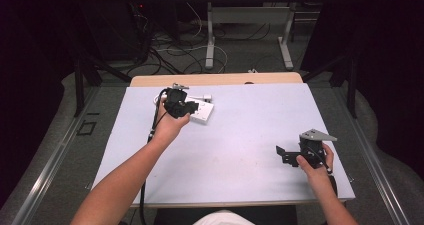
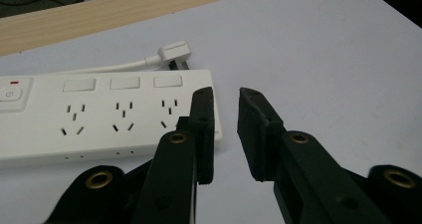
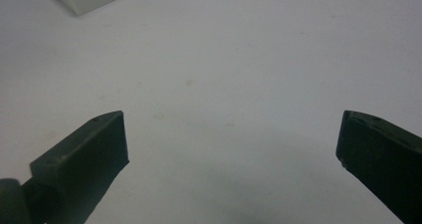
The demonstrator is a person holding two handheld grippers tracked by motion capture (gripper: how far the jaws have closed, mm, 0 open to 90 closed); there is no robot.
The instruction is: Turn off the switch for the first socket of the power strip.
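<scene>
Hovering at ten o'clock on the desk, the left hand-held gripper holds its jaws narrowly parted, empty, beside the white power strip; the right hand-held gripper gapes wide at four o'clock.

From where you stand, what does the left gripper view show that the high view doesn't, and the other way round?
The left gripper view alone gives the power strip's detail: three socket groups, a switch with a red mark at one end, and the white plug lying behind it. The high view alone gives the person's forearms, the right gripper with its jaws apart, and the floor cables beyond the table. Both share the left gripper by the strip, jaws narrowly apart with nothing between them.
</scene>
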